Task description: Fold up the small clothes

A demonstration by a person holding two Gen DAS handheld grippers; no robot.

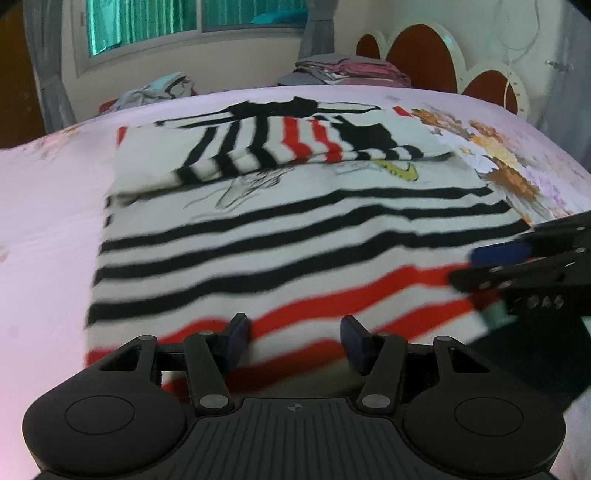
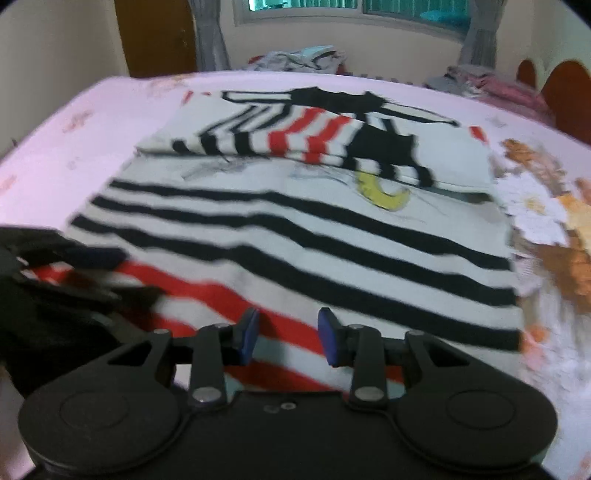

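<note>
Tongs first: the left tongs (image 1: 295, 341) stand with their blue pads apart and nothing between them, poised over the near hem of the striped shirt (image 1: 280, 236). The right tongs (image 2: 288, 334) are likewise parted, a little narrower, gripping nothing, above the same red-striped hem. Each pair shows at the edge of the other's view: the right tongs come in from the right side of the left wrist view, low over the shirt's near right corner, though blur hides whether they touch the cloth.

The shirt lies flat on the bed (image 1: 48, 206), white with black stripes across its middle and red stripes at the near end. Its sleeves (image 1: 258, 147) are folded inward across the chest at the far end, striped black and red with black cuffs. A yellow printed mark (image 1: 400, 170) and a faint line drawing show just below the folded sleeves.

The bedsheet is pale pink with an orange and white flower print (image 1: 498, 162) just beside the shirt's right edge. At the far side of the bed sit a stack of folded clothes (image 1: 351, 72) near the red scalloped headboard (image 1: 421, 55), and a loose heap of clothes (image 1: 155, 90) under the window (image 1: 184, 18).
</note>
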